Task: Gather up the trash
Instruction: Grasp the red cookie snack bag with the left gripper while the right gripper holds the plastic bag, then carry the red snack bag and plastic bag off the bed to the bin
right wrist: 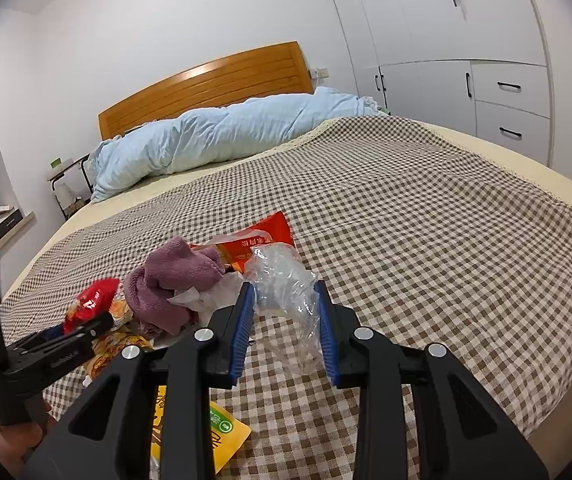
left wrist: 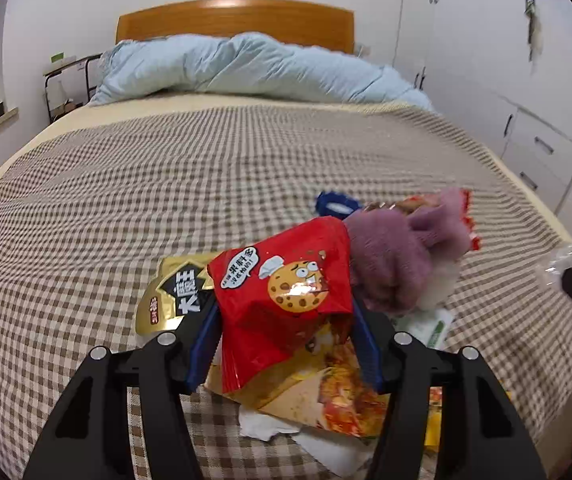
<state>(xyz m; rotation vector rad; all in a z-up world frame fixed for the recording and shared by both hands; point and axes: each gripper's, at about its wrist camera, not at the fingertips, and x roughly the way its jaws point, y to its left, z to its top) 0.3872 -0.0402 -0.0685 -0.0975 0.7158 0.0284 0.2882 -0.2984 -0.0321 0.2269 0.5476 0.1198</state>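
Blue pads on my left gripper [left wrist: 284, 312] flank a red cookie packet [left wrist: 286, 280], one at each of its sides, and the foil is creased where they meet it, so I read that as a grip. I judge the packet is held up off the heap so that it comes away alone and drags none of its neighbours with it. My right gripper [right wrist: 286, 320] is clamped on a crumpled clear plastic bag [right wrist: 282, 280], pads pressed into both sides, the loose film hanging down between the fingers above the bed [right wrist: 426, 220]. Keeping one piece in each tool looks deliberate to me: both can go to a bin together, though no bin shows in either view.

Outward from the left tool, the remaining litter sits bunched near the foot edge of the bed, toward its right corner as the left camera sees it. A gold packet [left wrist: 174, 292] lies just beside the red one, a printed yellow wrapper [left wrist: 338, 392] and white tissue [left wrist: 270, 424] beneath it. A purple cloth [left wrist: 398, 256] rests on further wrappers; I would not count it as trash. Far off, a blue duvet [left wrist: 246, 68] is heaped against the wooden headboard [left wrist: 234, 16], well apart from the pile.
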